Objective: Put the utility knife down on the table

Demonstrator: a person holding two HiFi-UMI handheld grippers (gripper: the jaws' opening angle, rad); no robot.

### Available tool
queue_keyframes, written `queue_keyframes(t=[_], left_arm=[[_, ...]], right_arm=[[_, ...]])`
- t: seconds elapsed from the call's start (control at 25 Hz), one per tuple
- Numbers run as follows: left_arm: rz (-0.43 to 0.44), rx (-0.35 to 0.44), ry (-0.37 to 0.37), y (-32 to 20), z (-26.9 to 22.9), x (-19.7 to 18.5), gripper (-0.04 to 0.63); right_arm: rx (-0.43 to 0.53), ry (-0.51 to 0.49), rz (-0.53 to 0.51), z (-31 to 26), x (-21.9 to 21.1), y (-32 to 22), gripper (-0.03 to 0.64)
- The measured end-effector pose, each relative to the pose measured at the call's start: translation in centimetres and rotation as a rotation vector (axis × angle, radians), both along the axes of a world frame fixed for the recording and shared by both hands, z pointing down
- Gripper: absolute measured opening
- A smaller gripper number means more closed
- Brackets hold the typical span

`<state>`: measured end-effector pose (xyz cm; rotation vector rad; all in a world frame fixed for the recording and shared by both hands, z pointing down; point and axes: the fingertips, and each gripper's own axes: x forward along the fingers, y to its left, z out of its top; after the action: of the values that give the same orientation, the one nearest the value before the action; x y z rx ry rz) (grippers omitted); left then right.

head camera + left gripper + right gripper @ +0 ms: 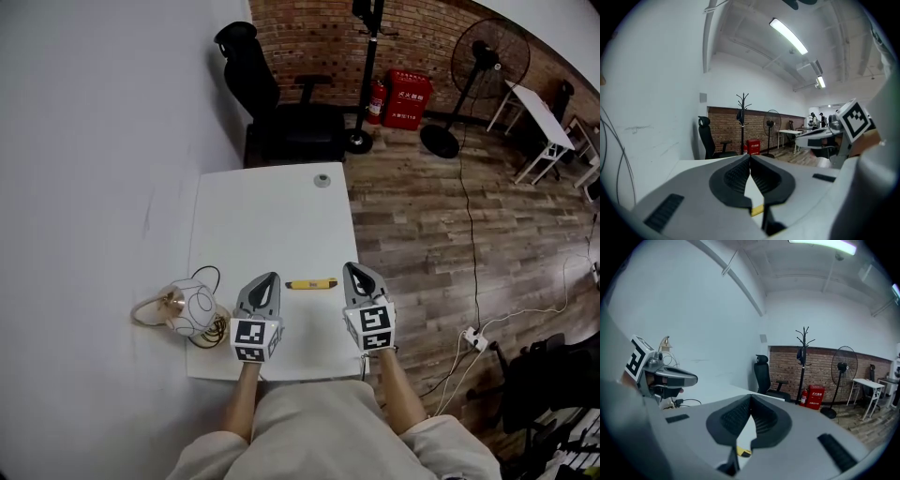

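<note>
Utility knife point(311, 283) lay on the white table point(272, 211).
Left gripper point(271, 276) and right gripper point(350, 266) flanked it, jaws together, empty; the red box's point(406, 99) white lettering was illegible.

Black office chair point(296, 126), floor fan point(489, 57)

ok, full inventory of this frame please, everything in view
table: 1, white, against the wall
utility knife: 1, yellow, on the table between the grippers, touched by neither
round cap: 1, grey, table's far edge
cabled device: 1, white, table's left edge
office chair: 1, black, beyond the table
red box: 1, by the brick wall
fan: 1, black, far right
power strip: 1, white, on the floor
left gripper: 1, grey, shut, empty
right gripper: 1, grey, shut, empty
</note>
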<state>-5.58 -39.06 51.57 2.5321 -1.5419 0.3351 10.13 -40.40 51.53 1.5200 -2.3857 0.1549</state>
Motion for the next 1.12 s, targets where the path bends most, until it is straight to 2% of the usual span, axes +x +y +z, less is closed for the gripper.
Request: queue_keyframes(t=[0.4, 1.12], left_arm=[[-0.025, 0.041, 0.001, 0.1, -2.0, -0.5, 0.006], [-0.016, 0.049, -0.007, 0.0, -2.8, -0.2, 0.006]], right_arm=[[0.040, -0.011, -0.002, -2.0, 0.1, -0.1, -0.002], [0.041, 0.003, -0.021, -2.5, -0.1, -0.3, -0.003]])
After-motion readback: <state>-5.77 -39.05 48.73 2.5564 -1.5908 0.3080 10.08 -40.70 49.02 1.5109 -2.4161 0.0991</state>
